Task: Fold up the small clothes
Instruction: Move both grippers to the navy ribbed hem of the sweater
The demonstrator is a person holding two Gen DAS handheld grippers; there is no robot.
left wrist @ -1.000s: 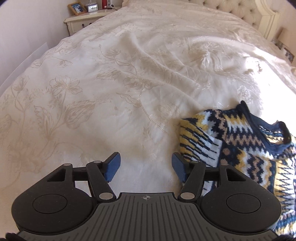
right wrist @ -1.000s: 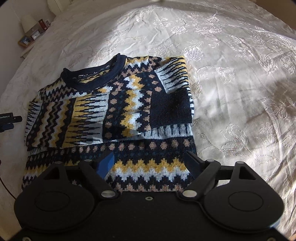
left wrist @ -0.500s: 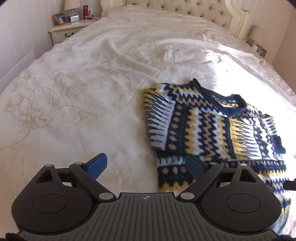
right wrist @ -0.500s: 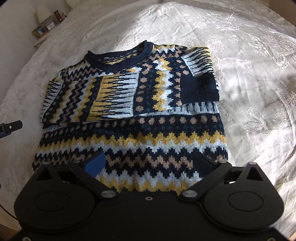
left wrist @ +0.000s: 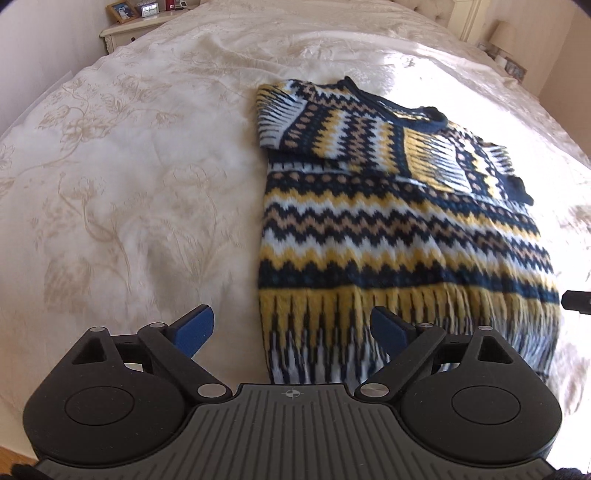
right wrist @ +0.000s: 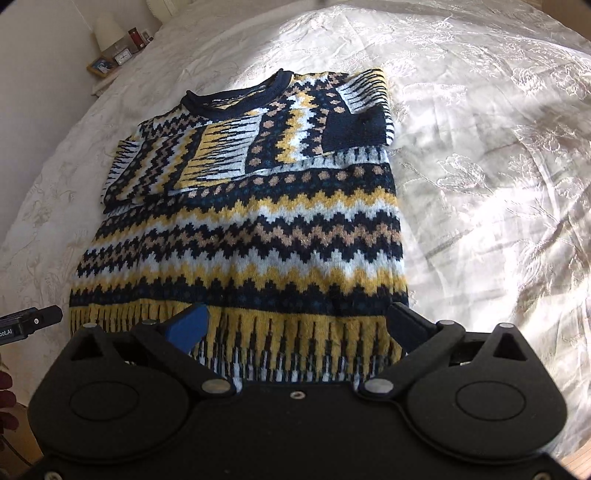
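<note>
A navy, yellow, white and tan patterned sweater [left wrist: 399, 229] lies flat on the bed, collar at the far end, both sleeves folded across the chest. Its hem faces me. My left gripper [left wrist: 291, 328] is open above the hem's left corner, one blue pad over the bedspread, the other over the knit. In the right wrist view the same sweater [right wrist: 251, 229] fills the middle. My right gripper [right wrist: 295, 325] is open, hovering over the hem near its right corner. Neither holds anything.
A cream floral bedspread [left wrist: 122, 192] covers the bed on every side of the sweater. A nightstand [left wrist: 136, 26] with a photo frame and a clock stands at the far left. The other gripper's tip [left wrist: 576, 301] shows at the right edge.
Both grippers have drawn back from the folded sleeves toward the hem. More of the sweater's body and its lower edge have come into both views. Both jaws stay open.
</note>
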